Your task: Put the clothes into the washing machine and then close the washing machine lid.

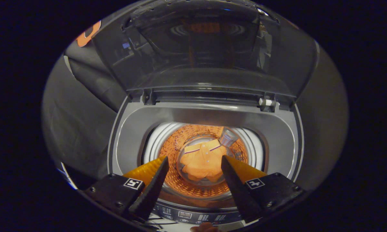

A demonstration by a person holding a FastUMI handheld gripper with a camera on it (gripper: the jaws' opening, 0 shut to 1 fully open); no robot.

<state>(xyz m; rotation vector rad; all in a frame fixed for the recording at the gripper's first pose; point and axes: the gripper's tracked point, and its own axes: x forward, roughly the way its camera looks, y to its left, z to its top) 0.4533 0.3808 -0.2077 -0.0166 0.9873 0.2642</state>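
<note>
Gripper view: shirt (202,161) collar points away from open tool (194,166).

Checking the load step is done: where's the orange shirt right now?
In the gripper view, the orange shirt lies at the bottom of the washing machine drum, beyond the open tongs, with the lid raised behind.

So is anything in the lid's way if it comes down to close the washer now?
Nothing visible blocks it. The orange shirt lies down in the drum, below the opening. The lid stands raised at the back. The open, empty claw hovers over the opening and would need to pull clear first.
</note>
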